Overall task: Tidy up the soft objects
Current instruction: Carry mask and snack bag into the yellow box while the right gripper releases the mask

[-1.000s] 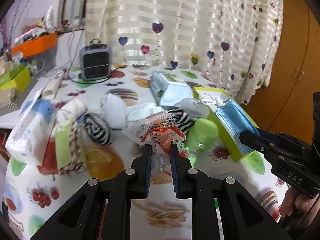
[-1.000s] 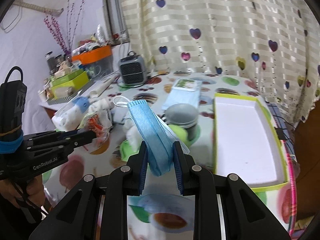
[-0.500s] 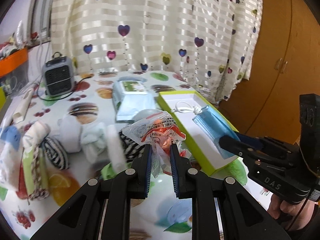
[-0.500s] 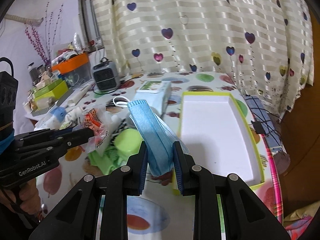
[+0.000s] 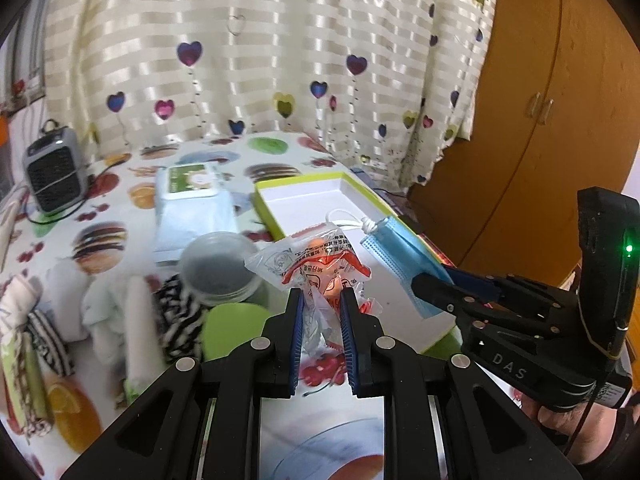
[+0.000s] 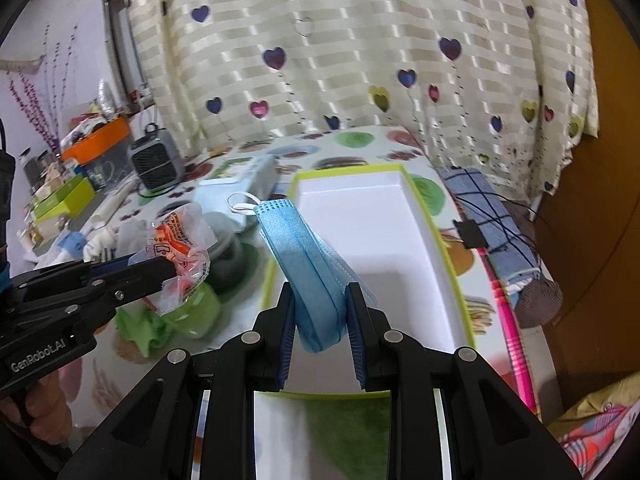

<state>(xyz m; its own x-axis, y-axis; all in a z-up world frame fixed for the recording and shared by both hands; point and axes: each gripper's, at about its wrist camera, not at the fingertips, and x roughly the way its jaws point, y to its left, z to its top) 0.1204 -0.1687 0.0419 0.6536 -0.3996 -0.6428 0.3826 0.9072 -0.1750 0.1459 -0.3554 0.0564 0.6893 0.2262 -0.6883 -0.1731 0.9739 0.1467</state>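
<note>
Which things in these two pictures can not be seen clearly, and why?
- Left wrist view: rolled white and striped cloths are motion-blurred.
- Left wrist view: print on the clear orange-printed plastic packet is too small to read.
- Right wrist view: the folded blue face mask hides part of the white, green-rimmed box.

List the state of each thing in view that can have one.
left gripper: shut on packet
packet: held above the table
right gripper: shut on mask
mask: folded, held over the box
box: open, nothing inside
jar: upright, lid on
</note>
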